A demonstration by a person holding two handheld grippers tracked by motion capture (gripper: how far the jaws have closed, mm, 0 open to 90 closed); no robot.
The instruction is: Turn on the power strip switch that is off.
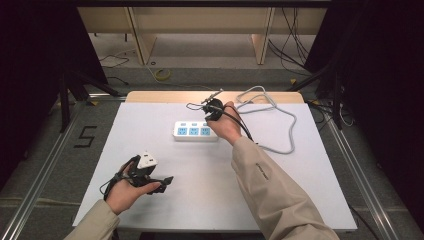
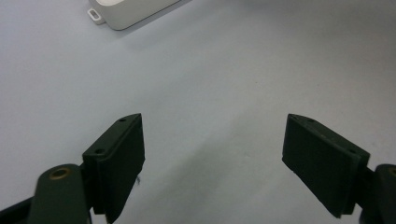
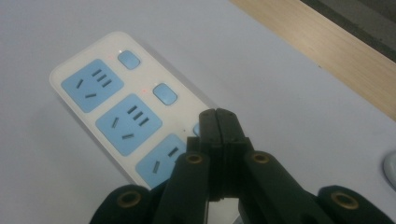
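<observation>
In the right gripper view we see our right gripper (image 3: 217, 122) with its two matte black jaws pressed flat together, nothing between them. Their tips hang over the third rounded blue switch of the power strip (image 3: 116, 109), hiding most of it; we cannot tell whether they touch it. The strip is a glossy white plastic slab with rounded corners, three pale blue socket faces with dark slots in a row, and a small square blue button (image 3: 165, 94) beside each.

From above, the right gripper (image 1: 214, 109) sits at the strip's (image 1: 195, 131) far right end, toward the far edge of the smooth white surface (image 1: 150, 205). A grey cable (image 1: 280, 130) loops over the far right part of the surface.

Our left gripper (image 2: 212, 158) holds its flat, blocky black jaws wide apart over bare surface, empty. In the high view the left gripper (image 1: 150, 175) lies near the left front corner, well apart from the strip.
</observation>
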